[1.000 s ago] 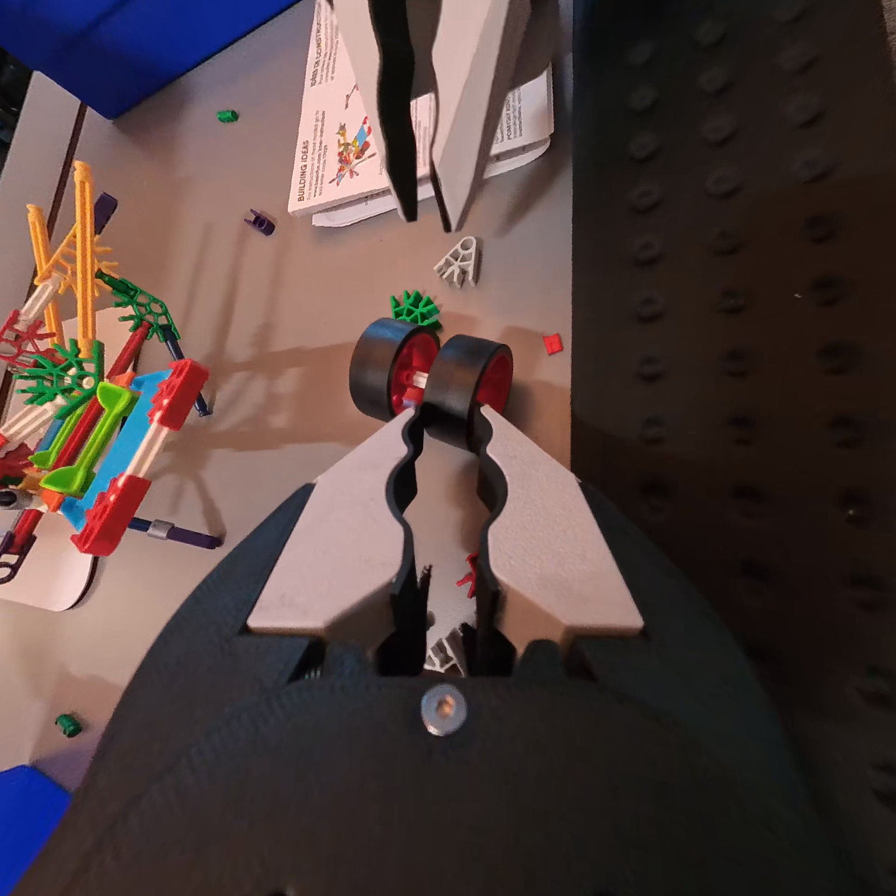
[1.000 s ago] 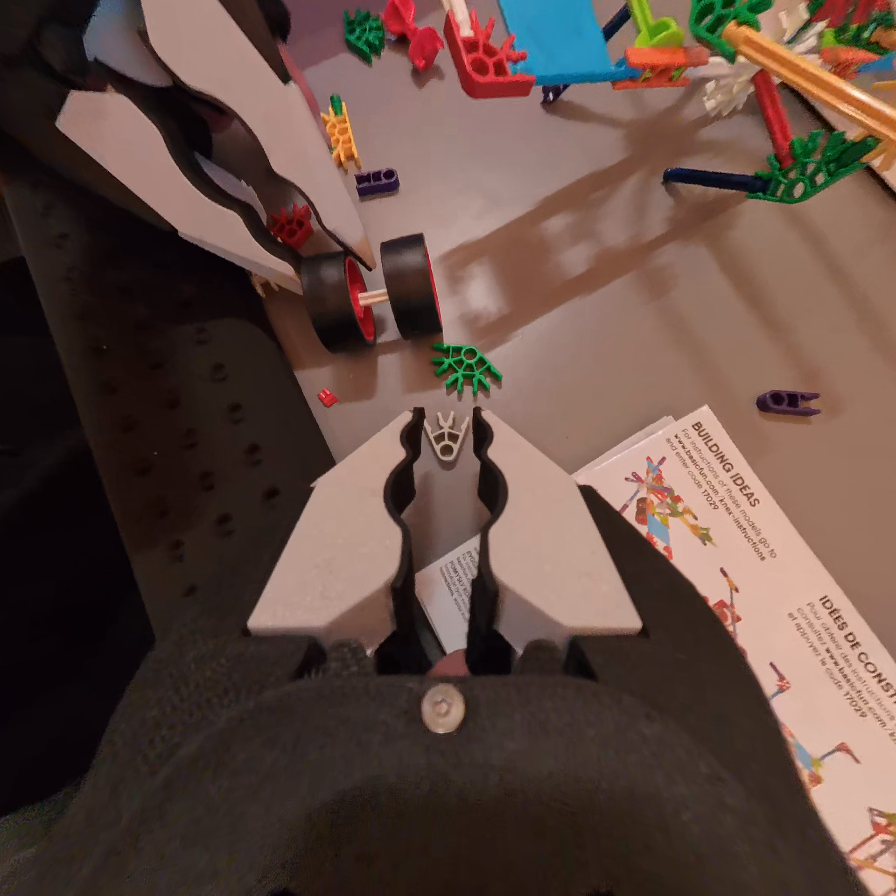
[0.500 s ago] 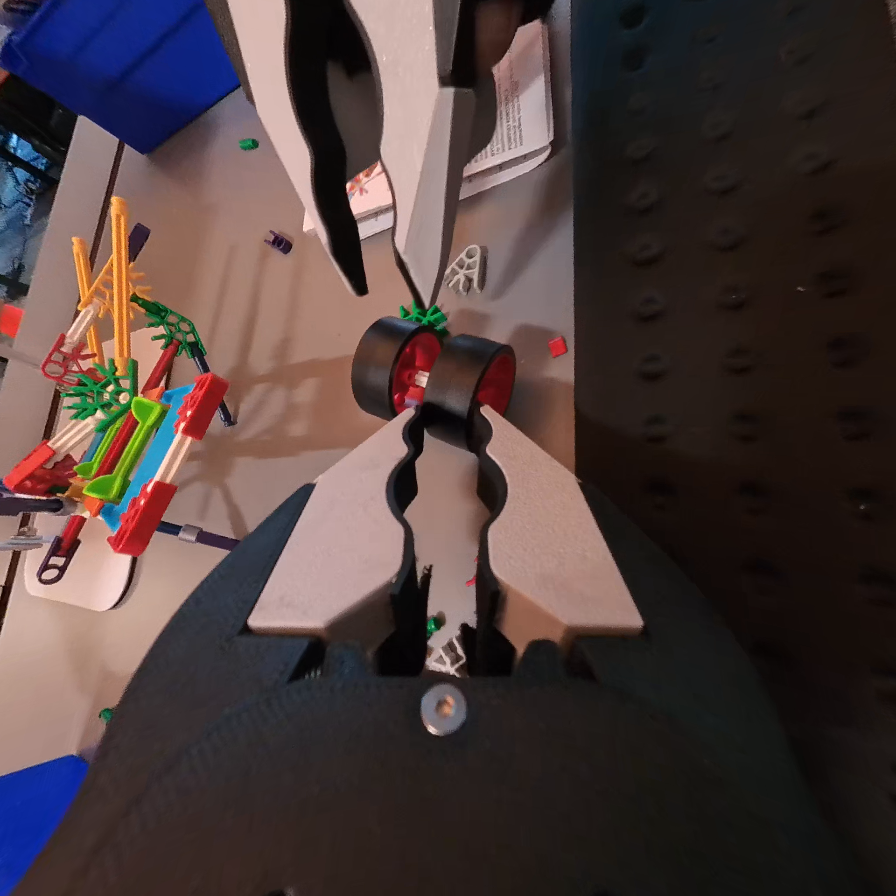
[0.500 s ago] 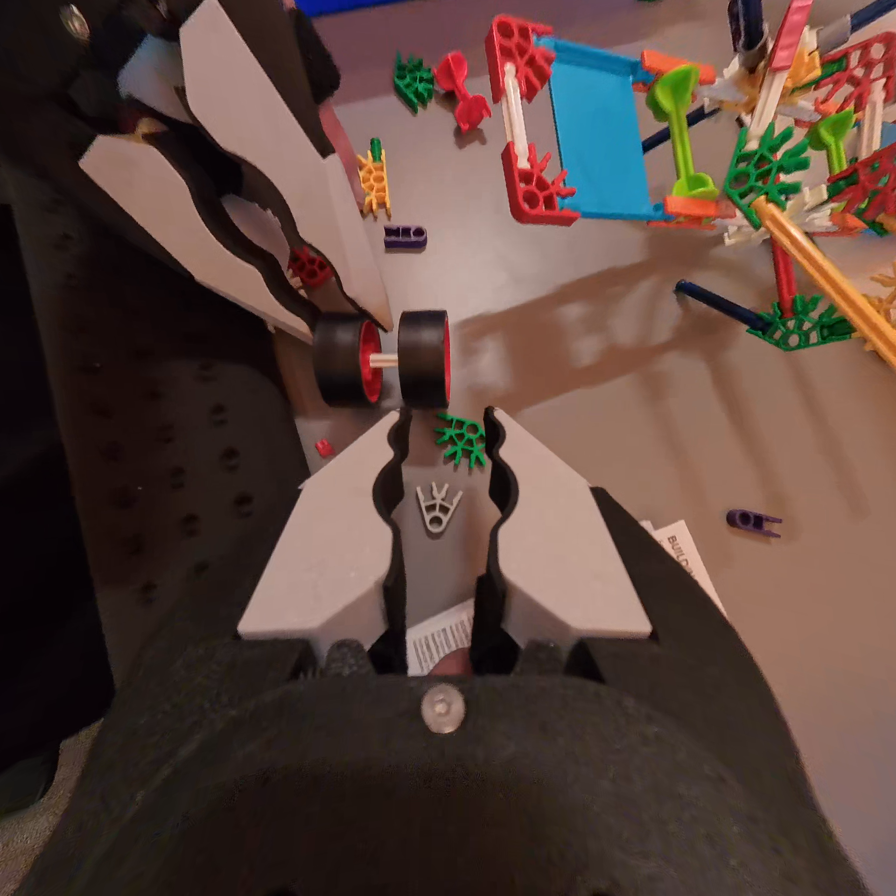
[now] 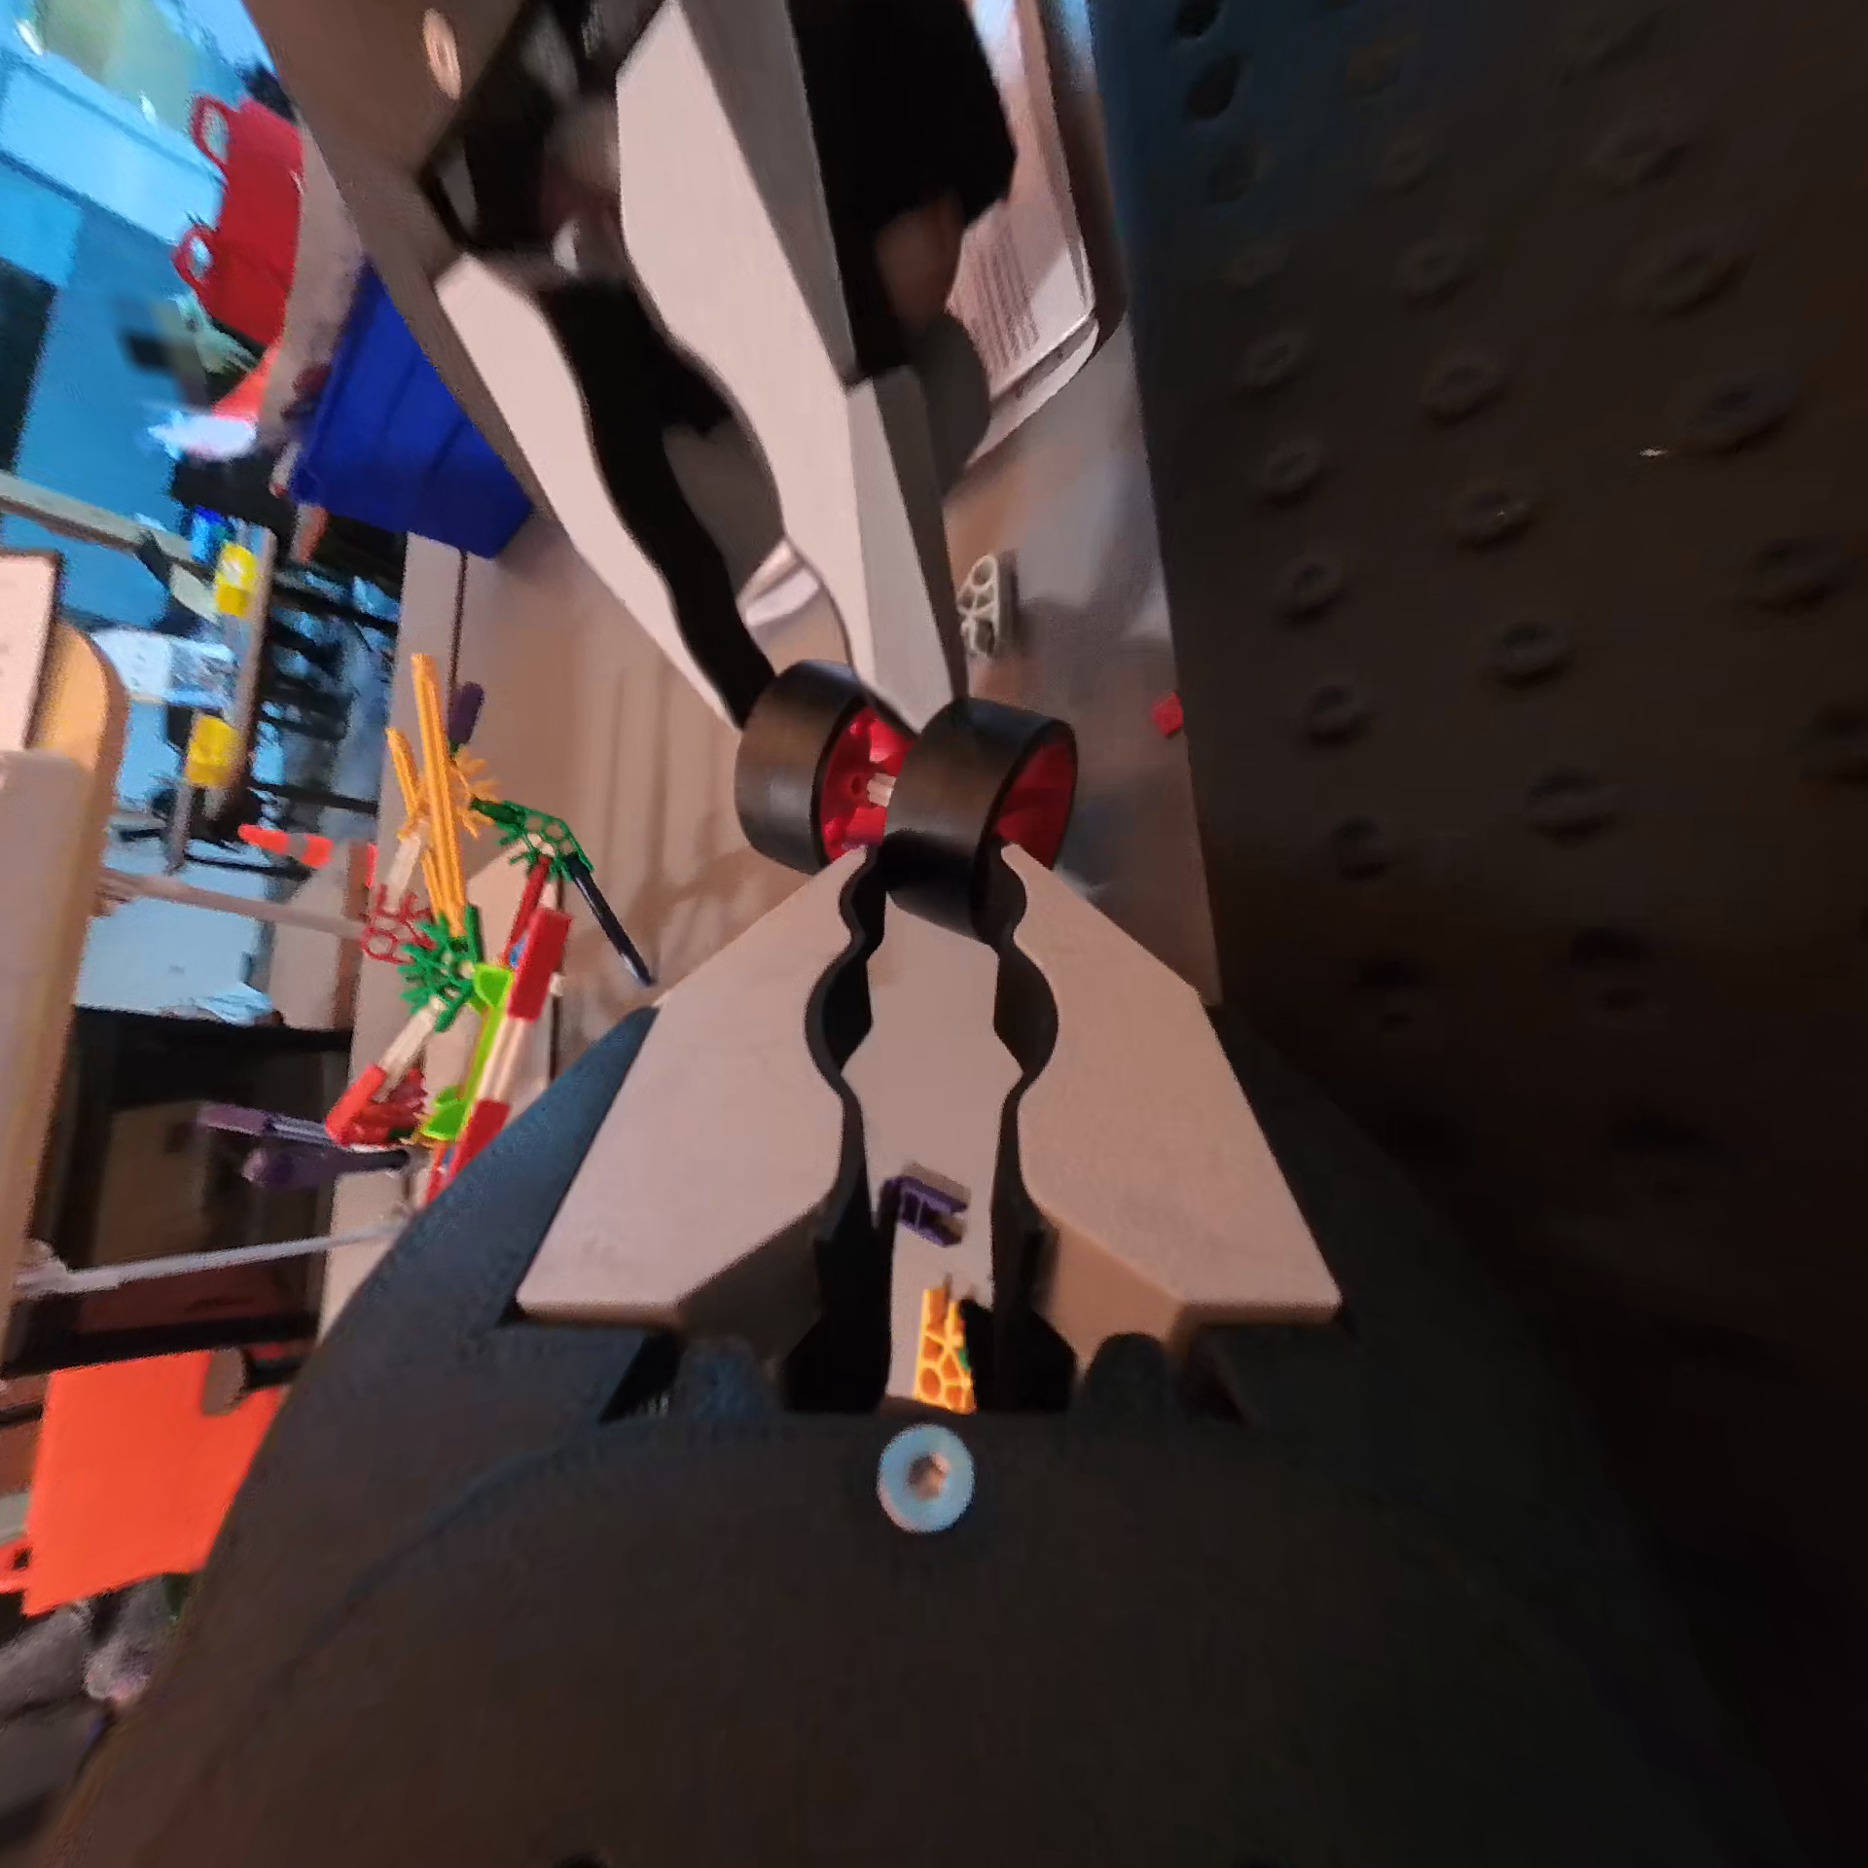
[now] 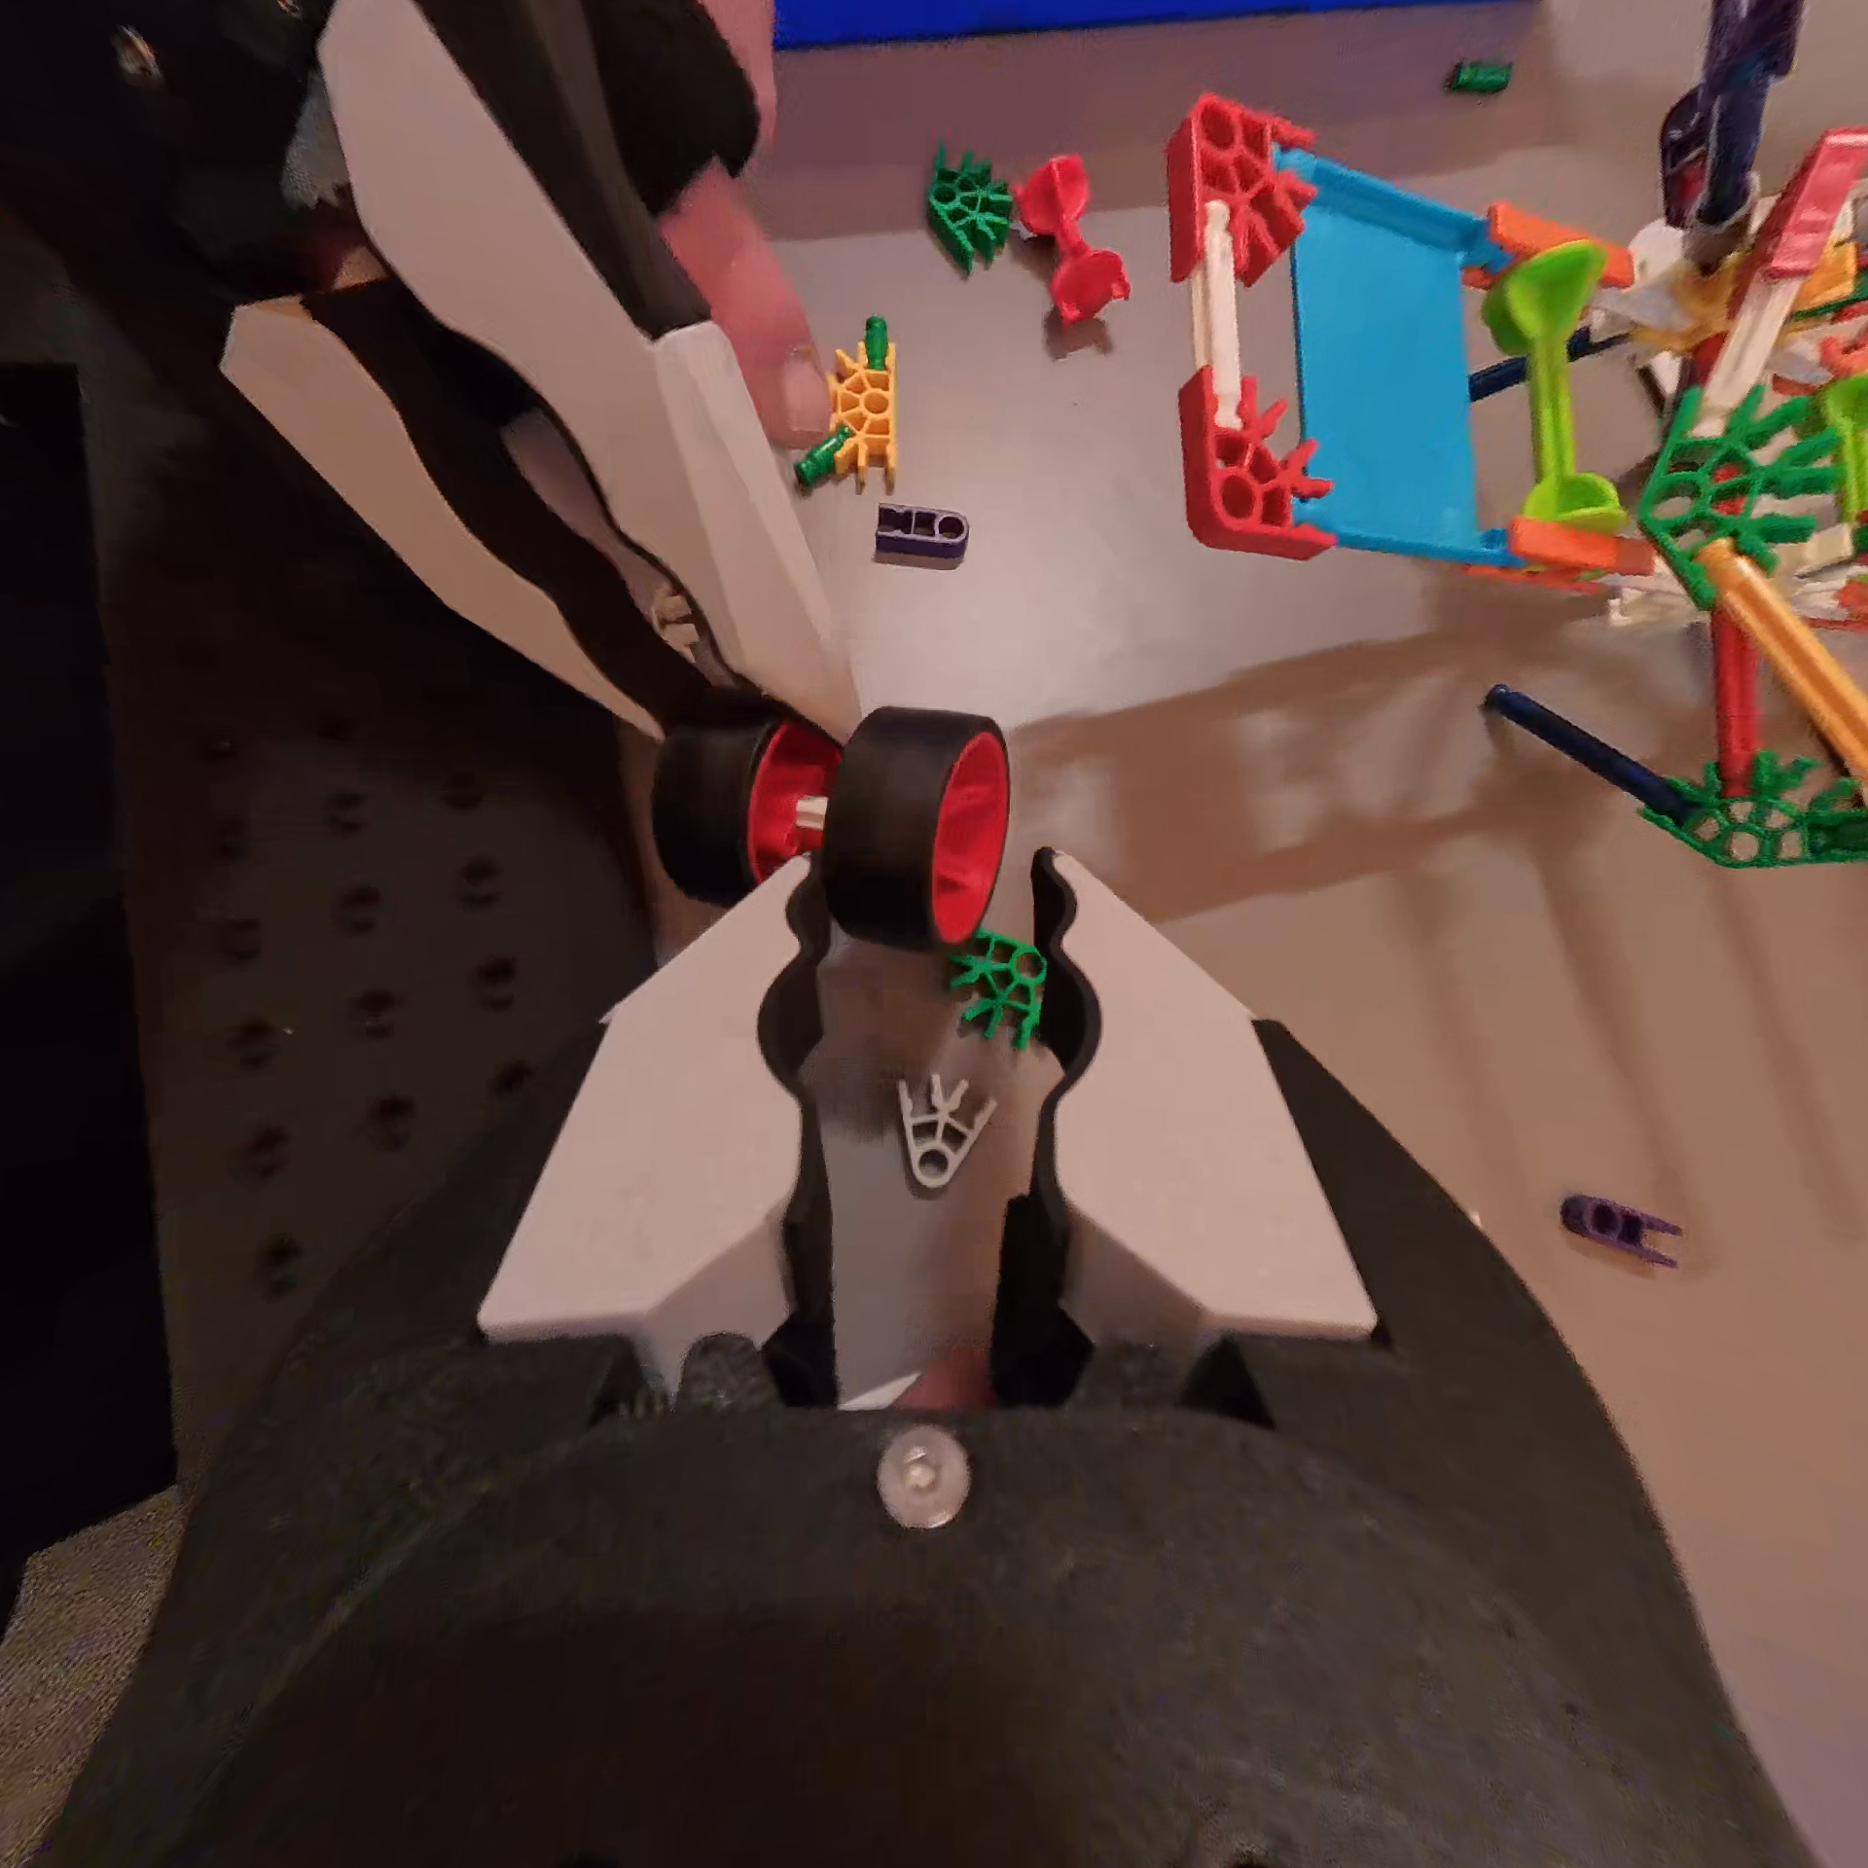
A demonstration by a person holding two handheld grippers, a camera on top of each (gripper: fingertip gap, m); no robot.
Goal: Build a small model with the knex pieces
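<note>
Two black wheels with red hubs sit on a short white axle [image 6: 809, 809]. My left gripper [image 5: 935, 859] is shut on one wheel [image 5: 950, 799] and holds the pair slightly above the grey table. In the right wrist view it reaches in from the upper left [image 6: 748, 718] around the far wheel [image 6: 708, 809]. My right gripper [image 6: 920, 869] is open, with the near wheel [image 6: 890, 829] between its fingertips, loose in the gap. In the left wrist view it comes down from above [image 5: 854, 697] over the other wheel [image 5: 788, 778].
A green connector [image 6: 996, 986] and a grey connector [image 6: 940, 1137] lie under my right gripper. A colourful rod model [image 6: 1415, 384] stands far right. Loose yellow [image 6: 864, 404], purple [image 6: 920, 531] and red [image 6: 1071, 243] parts lie behind. A dark dotted mat [image 6: 354, 910] borders the table. Less than 4 cm separates the two grippers' tips. From the right gripper's tips to the green connector [image 6: 996, 986] is close to 4 centimetres.
My right gripper moved forward past the grey and green connectors, opened wider, and now straddles one wheel. My left gripper kept its grip and tilted, raising the wheel pair.
</note>
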